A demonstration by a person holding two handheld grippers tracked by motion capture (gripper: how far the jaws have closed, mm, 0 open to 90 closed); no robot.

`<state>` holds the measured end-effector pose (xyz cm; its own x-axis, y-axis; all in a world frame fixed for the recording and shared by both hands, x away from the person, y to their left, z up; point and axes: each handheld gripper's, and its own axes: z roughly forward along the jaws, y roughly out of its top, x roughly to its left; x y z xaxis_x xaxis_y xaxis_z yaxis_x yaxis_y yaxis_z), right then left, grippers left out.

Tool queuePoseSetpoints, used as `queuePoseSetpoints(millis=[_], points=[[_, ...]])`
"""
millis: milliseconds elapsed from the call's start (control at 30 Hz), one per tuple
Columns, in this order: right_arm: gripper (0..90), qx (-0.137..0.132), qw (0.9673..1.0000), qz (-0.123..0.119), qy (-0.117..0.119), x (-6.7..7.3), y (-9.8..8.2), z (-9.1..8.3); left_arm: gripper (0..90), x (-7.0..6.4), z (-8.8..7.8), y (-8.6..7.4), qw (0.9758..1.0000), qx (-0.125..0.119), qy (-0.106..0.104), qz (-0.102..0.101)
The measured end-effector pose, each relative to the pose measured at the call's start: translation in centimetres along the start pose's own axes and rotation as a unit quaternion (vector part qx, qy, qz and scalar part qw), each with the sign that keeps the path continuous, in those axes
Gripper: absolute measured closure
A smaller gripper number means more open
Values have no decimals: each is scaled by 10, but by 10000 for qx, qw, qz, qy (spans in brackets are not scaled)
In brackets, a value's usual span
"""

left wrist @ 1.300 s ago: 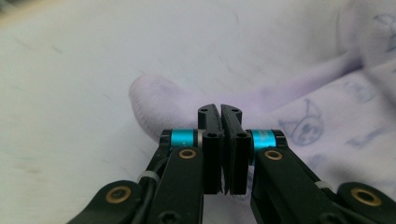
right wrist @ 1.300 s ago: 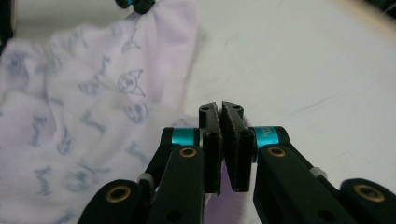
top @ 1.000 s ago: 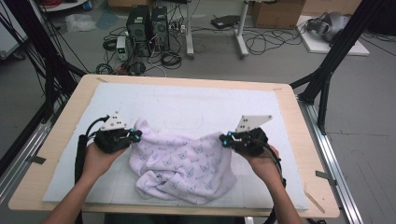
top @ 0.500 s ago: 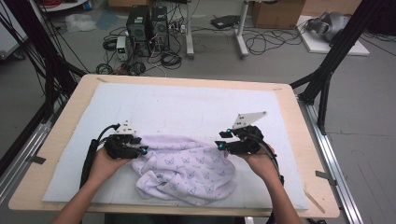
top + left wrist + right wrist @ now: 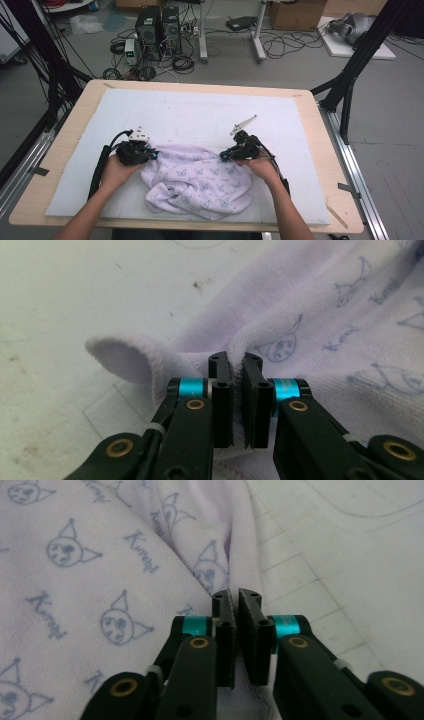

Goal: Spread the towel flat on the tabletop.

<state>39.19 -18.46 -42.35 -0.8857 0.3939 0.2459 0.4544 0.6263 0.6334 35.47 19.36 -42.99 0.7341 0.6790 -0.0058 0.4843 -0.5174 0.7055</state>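
Note:
A pale lilac cloth printed with small cat faces lies bunched on the white mat, near the front. My left gripper sits at the cloth's upper left corner. Its jaws have just been closing and are shut on a raised fold of the cloth, pinched at the left gripper tips. My right gripper is at the upper right edge. Its jaws have also just been closing and are shut on the hem of the cloth, which runs between the right gripper pads.
A white mat covers most of the wooden table. Black frame legs stand at the right and left of the table. Computer towers and cables lie on the floor beyond the far edge.
Both hands have sunk toward the mat and the cloth's top edge now lies lower. The right gripper has moved left, nearer the left one.

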Motion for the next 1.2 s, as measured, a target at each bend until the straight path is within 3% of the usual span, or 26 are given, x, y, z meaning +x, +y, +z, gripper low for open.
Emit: queuePoseSetpoints(millis=[100,133,200,267,333,367,433,467,500,533,600,700,767,800,833,867,933,967,1067,1167,1200], points=[[874,-137,9997,-120,-178,4,2,-9,844,3,-3,5,9998,-204,38,-36],[876,-380,9987,-177,-286,7,4,-22,844,4,-5,8,9997,-233,53,-48],[876,-447,9982,-168,-353,9,5,-27,844,7,-8,14,9991,-394,86,-93],[877,-713,9947,-267,-698,12,9,-47,835,8,-13,23,9985,-532,77,-119],[874,-843,9934,-200,-748,12,8,-56,758,8,-13,24,9984,-542,85,-119],[860,-822,9935,-157,-765,10,7,-57,683,10,-12,24,9988,-453,100,-161],[815,-760,9945,-109,-718,7,5,-56,645,11,-10,23,9990,-381,51,-205],[698,-533,9956,111,-757,-1,0,-49,556,13,-6,22,9992,-288,30,-293],[642,-465,9957,115,-788,-3,-1,-46,522,14,-4,21,9991,-234,41,-346],[642,-465,9957,115,-788,-3,-1,-46,522,16,-1,20,9992,-143,93,-371],[479,-294,9960,175,-825,-12,-5,-30,485,18,3,19,9992,-76,83,-390],[439,-176,9961,56,-857,-14,-5,-20,486,19,11,18,9992,45,139,-375],[460,14,9964,-72,-840,-15,-5,-11,551,19,17,17,9993,173,43,-322],[559,132,9963,-162,-837,-13,-4,-5,670,17,21,16,9995,221,31,-231],[559,132,9963,-162,-837,-13,-4,-5,717,17,21,16,9995,221,31,-231],[710,213,9959,-179,-865,-12,-4,-2,805,17,20,16,9997,181,-33,-189],[817,184,9972,-134,-719,-13,-3,-3,827,18,20,17,9997,183,-43,-137],[831,138,9982,-72,-571,-15,-3,-5,834,18,19,17,9997,172,-46,-154],[840,153,9983,-38,-554,-16,1,-12,841,23,14,22,9998,39,11,-180],[843,13,9959,-78,-897,-19,18,-32,844,33,6,45,9996,-89,202,-155],[844,-345,9914,-100,-1257,-25,36,-53,844,38,2,56,9993,-208,292,-130]])
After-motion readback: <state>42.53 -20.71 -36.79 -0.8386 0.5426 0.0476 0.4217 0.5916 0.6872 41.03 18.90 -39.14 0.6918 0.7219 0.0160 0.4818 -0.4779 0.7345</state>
